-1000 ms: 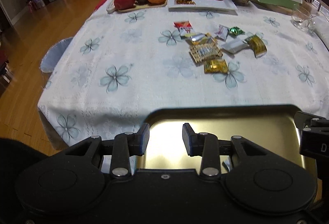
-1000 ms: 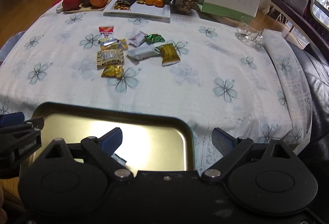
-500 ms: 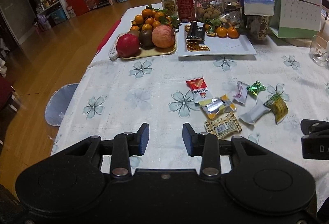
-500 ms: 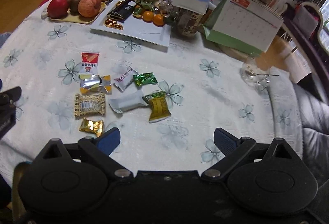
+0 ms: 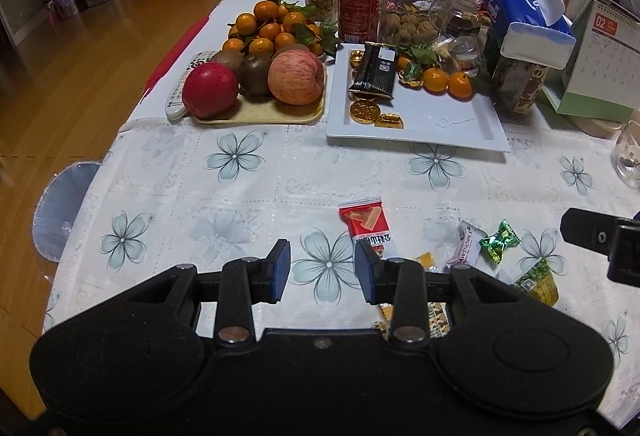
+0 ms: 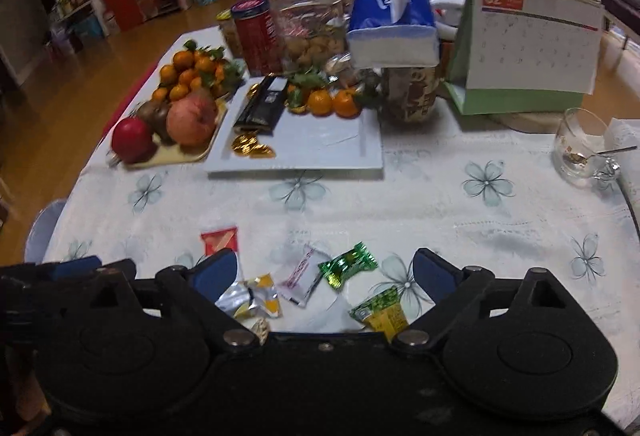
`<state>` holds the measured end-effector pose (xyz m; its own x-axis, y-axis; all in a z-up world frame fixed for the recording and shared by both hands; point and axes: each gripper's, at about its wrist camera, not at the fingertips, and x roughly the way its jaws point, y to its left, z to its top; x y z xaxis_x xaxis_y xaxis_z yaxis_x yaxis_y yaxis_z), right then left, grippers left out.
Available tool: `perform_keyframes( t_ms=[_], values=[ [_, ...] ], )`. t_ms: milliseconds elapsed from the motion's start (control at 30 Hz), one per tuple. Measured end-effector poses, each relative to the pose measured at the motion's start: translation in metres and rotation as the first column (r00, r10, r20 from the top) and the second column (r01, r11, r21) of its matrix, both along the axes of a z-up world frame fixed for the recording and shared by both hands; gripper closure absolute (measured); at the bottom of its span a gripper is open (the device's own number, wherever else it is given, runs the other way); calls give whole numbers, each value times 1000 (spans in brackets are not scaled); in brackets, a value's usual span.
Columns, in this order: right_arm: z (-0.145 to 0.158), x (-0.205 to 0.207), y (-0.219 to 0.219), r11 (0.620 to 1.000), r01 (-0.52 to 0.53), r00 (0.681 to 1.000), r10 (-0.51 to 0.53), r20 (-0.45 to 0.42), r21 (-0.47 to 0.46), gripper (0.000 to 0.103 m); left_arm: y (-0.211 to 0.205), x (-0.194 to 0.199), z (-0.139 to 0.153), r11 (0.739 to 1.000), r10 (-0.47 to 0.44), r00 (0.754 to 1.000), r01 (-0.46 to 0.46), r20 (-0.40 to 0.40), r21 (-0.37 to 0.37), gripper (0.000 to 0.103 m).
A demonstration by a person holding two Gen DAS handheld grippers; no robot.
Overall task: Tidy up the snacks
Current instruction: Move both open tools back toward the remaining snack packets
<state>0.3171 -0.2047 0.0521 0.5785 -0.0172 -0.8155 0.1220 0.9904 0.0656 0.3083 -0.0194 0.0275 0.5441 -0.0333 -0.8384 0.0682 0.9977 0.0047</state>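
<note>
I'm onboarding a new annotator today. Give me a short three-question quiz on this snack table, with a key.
1. True or false: the left gripper is closed on a wrapper.
2. What lies on the white tray beside the gold coins? A) a black snack bar B) a spoon C) a banana
3. Fill in: the blue tissue box rests on top of a ____.

Key
1. False: the jaws stand apart over bare tablecloth, and the red packet lies just ahead of them.
2. A: the black snack bar.
3. jar: the patterned jar.
</note>
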Motion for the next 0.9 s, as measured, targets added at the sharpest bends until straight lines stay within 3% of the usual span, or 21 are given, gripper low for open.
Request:
perform_keyframes(
  t_ms=[67,133,200,267,367,400,433,500,600,667,733,800,900],
  values=[
    [-12,8,2,998,-6,999,3,-40,-56,1,0,3,-5,1000,0,1000,0,-14,-4,57],
    [-30,21,-1,996,-84,986,81,-146,-19,4,-1,8,-11,1000,3,999,-4,-40,-12,57],
    [-46,27,-6,997,-82,973,79,-216,-6,6,-2,10,-15,1000,-5,998,3,-65,-29,57],
    [-54,26,-11,999,-30,977,26,-211,-18,14,-4,11,-19,999,-24,996,20,-87,-43,57],
    [-60,16,-22,1000,18,992,-16,-125,13,11,-6,11,-23,998,-39,993,33,-111,-58,57],
    [-60,16,-25,999,21,992,-18,-122,27,5,-6,11,-24,997,-44,992,37,-117,-66,57],
    [-63,18,-26,999,5,989,0,-147,34,2,-6,12,-25,996,-52,991,43,-123,-77,57],
    [-68,23,-25,999,-38,983,41,-179,24,10,-6,11,-27,995,-59,990,48,-127,-88,57],
    [-71,21,-23,996,-7,988,-8,-153,-92,13,-8,10,-28,995,-64,991,55,-115,-80,57],
    [-71,20,-21,993,-41,989,24,-146,-111,18,-11,9,-29,995,-76,991,69,-112,-66,57],
    [-71,20,-18,987,-109,983,90,-159,-116,17,-17,8,-31,993,-108,987,103,-117,-51,57],
    [-74,24,-14,979,-135,970,100,-222,-150,12,-23,5,-34,989,-147,981,142,-128,-46,57],
    [-83,26,-18,980,-150,960,112,-258,-134,13,-31,3,-41,977,-211,963,203,-165,-65,57]
  ],
)
